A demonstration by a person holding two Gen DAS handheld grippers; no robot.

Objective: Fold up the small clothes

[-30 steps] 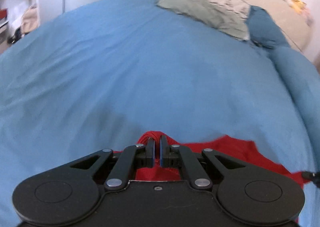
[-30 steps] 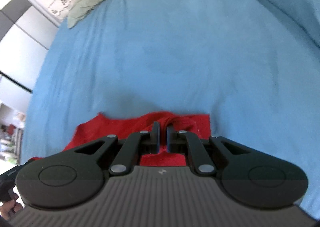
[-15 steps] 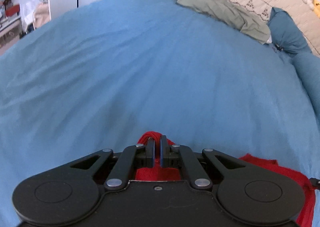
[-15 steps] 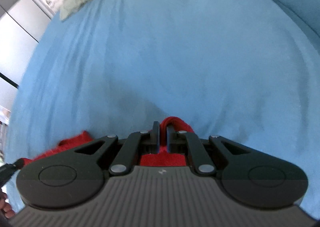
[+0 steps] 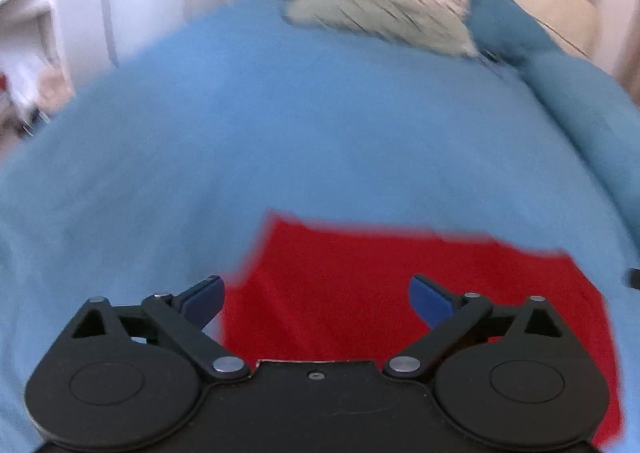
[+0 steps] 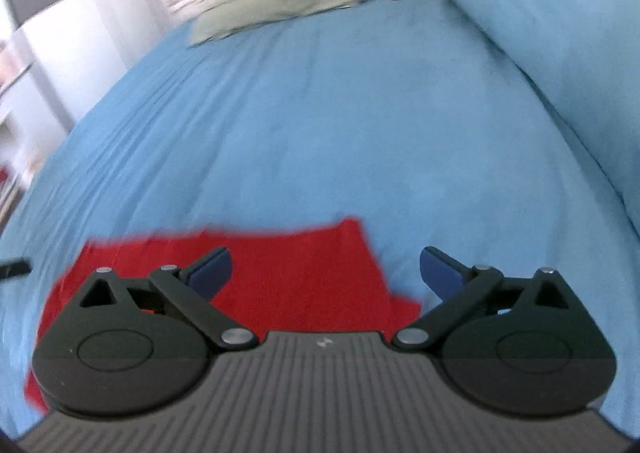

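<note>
Two grippers hang over a blue bed sheet [image 5: 320, 125] with their fingers spread wide and nothing between them. From the left wrist camera, the left gripper [image 5: 318, 299] has its blue-padded fingertips [image 5: 208, 293] far apart; the red garment [image 5: 400, 293] lies flat on the sheet under and ahead of them, filling the gap between the fingers and reaching well past the right finger. Its long axis runs crosswise to the fingers, left to right, with one corner pointing ahead just beyond the left finger and a fairly straight far edge. Whether it touches the pads cannot be told, as the picture is blurred. Far ahead of the fingers a grey-green cloth [image 5: 376, 15] lies at the top of the bed, with a darker blue pillow [image 5: 504, 25] to its right. From the right wrist camera, the right gripper [image 6: 326, 273] is likewise wide open. The same garment lies beneath the left finger and across the gap, its edge ending short of the right finger [image 6: 444, 273], which stands over bare sheet. A small tab of red cloth juts out near the base of the right finger. Ahead and to the right lies a light blue bolster [image 6: 560, 45].
</note>
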